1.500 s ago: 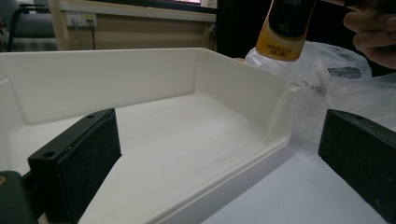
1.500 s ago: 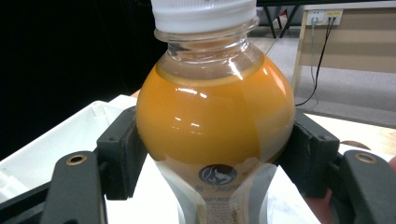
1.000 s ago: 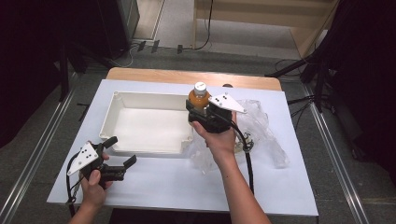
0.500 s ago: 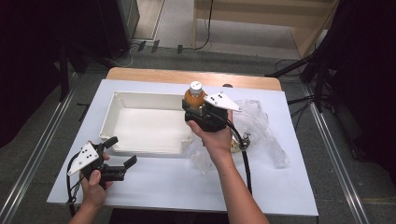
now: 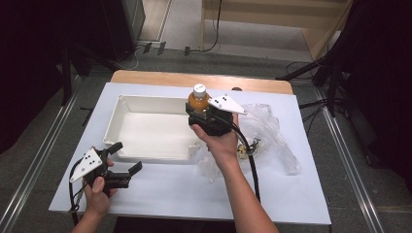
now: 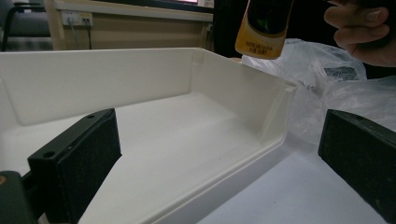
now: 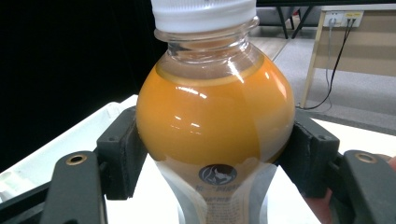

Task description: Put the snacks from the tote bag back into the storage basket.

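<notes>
Bottle (image 5: 198, 99) sits tight in the right gripper's (image 5: 204, 112) jaws, held over the tray (image 5: 145, 130); left gripper (image 5: 119, 160) waits open.

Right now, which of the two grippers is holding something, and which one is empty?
The right gripper holds the orange bottle, its jaws closed on the bottle's sides above the white tray. The left gripper is open and empty, near the tray's front corner.

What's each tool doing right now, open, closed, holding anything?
Left tool: open, holding nothing.
Right tool: closed on the orange drink bottle, held upright.
</notes>
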A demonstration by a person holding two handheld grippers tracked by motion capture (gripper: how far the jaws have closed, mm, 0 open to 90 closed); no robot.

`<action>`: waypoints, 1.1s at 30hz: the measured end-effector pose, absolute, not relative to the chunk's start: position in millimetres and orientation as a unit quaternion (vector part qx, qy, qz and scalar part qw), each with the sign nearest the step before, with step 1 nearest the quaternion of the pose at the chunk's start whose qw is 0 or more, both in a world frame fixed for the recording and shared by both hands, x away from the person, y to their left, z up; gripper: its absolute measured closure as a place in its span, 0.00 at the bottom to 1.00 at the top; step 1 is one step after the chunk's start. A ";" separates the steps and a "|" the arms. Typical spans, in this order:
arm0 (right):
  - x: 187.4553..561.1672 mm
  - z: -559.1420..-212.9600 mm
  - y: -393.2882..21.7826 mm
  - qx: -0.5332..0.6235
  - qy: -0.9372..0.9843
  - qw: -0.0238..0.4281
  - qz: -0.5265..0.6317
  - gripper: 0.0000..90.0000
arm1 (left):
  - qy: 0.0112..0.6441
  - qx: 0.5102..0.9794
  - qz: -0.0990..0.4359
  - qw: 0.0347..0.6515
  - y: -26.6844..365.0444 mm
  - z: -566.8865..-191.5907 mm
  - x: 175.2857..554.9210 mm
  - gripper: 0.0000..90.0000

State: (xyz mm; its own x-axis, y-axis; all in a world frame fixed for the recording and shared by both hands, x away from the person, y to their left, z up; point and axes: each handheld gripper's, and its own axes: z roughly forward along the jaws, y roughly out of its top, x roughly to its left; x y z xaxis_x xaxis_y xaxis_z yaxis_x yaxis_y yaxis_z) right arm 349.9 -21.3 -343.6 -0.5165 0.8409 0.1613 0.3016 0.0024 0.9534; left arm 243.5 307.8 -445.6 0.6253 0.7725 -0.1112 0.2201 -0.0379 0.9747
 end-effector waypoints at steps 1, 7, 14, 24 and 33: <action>350.0 -343.6 -20.5 0.428 0.666 0.240 0.562 0.35 | 0.364 0.681 0.235 0.590 307.7 -445.5 243.4 0.00; 351.1 -343.3 -14.9 0.427 0.667 0.236 0.563 0.35 | 0.364 0.681 0.236 0.590 307.3 -445.4 243.2 0.00; 354.0 -343.0 -8.7 0.421 0.671 0.235 0.562 0.35 | 0.366 0.680 0.236 0.590 308.7 -445.3 243.4 0.00; 357.4 -342.2 -3.5 0.419 0.673 0.235 0.562 0.35 | 0.366 0.680 0.235 0.591 308.5 -445.6 243.6 0.00; 360.2 -345.5 1.9 0.418 0.678 0.233 0.559 0.35 | 0.365 0.682 0.235 0.589 308.1 -445.5 243.5 0.00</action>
State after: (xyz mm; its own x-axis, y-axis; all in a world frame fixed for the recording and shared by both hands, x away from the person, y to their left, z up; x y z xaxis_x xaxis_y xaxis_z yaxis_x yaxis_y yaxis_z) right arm 360.2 1.9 -345.5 -0.5427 0.8261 0.1516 0.3066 0.0269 0.9515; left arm 243.5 308.1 -445.5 0.6240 0.7736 -0.1099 0.2205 -0.0394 0.9746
